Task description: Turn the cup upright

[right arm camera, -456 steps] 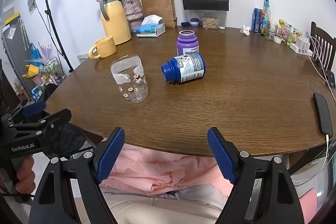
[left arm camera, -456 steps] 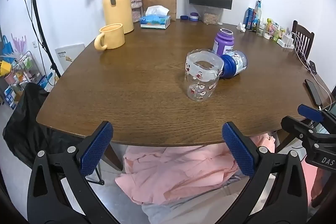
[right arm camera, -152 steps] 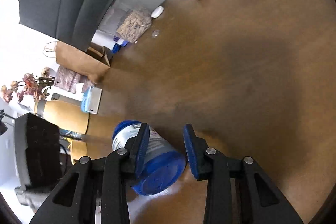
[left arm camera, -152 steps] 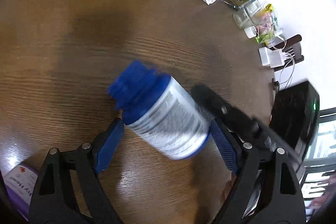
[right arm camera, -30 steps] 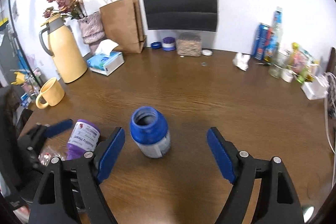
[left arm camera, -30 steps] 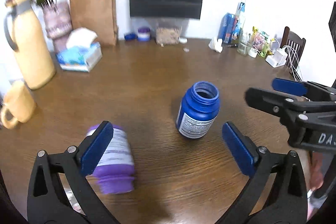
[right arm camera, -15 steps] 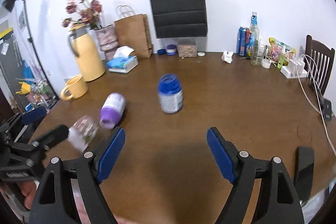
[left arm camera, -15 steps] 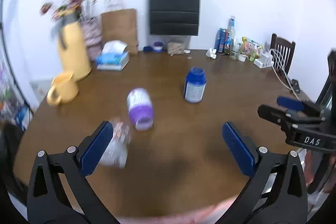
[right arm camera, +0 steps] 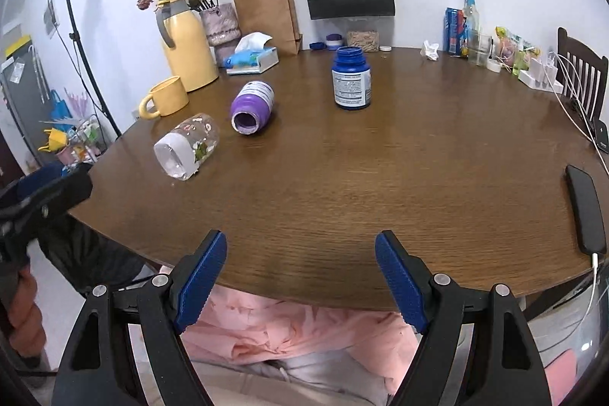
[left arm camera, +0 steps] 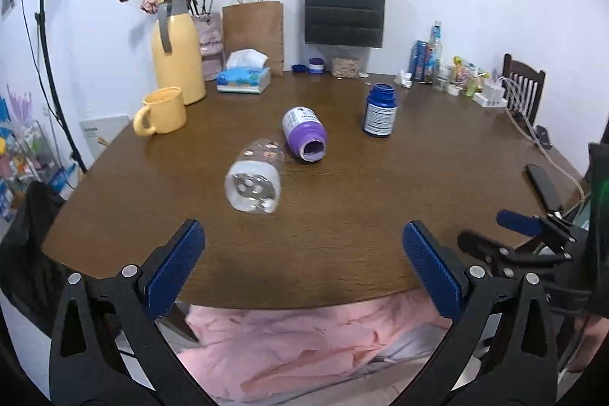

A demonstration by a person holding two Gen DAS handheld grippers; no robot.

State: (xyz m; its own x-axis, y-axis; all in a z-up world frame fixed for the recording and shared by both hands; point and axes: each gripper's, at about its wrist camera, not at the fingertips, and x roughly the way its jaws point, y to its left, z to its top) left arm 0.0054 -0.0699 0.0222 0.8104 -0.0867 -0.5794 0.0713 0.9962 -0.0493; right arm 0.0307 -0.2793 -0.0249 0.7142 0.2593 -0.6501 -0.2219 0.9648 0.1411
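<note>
While both tools hang back at the near edge of the table (left arm camera: 342, 253), the left gripper (left arm camera: 304, 273) and the right gripper (right arm camera: 300, 276) are spread wide and hold nothing, over pink cloth (left arm camera: 304, 349) in the lap of the person holding them. Farther in, the clear cup (left arm camera: 255, 181) lies on its side with its open mouth toward the near edge, and the purple bottle (left arm camera: 304, 132) lies tipped just behind it; whether the two touch cannot be told. The blue bottle (left arm camera: 379, 115) stands upright, well apart to the right. The step in hand looks like the approach to the next fallen vessel; the next move calls for closing on the cup's wall and turning it onto its base. Beyond stand a yellow mug (left arm camera: 161, 109) and yellow flask (left arm camera: 177, 48). The cup's far end is hidden by its own body, and its printed pattern is too small to read
</note>
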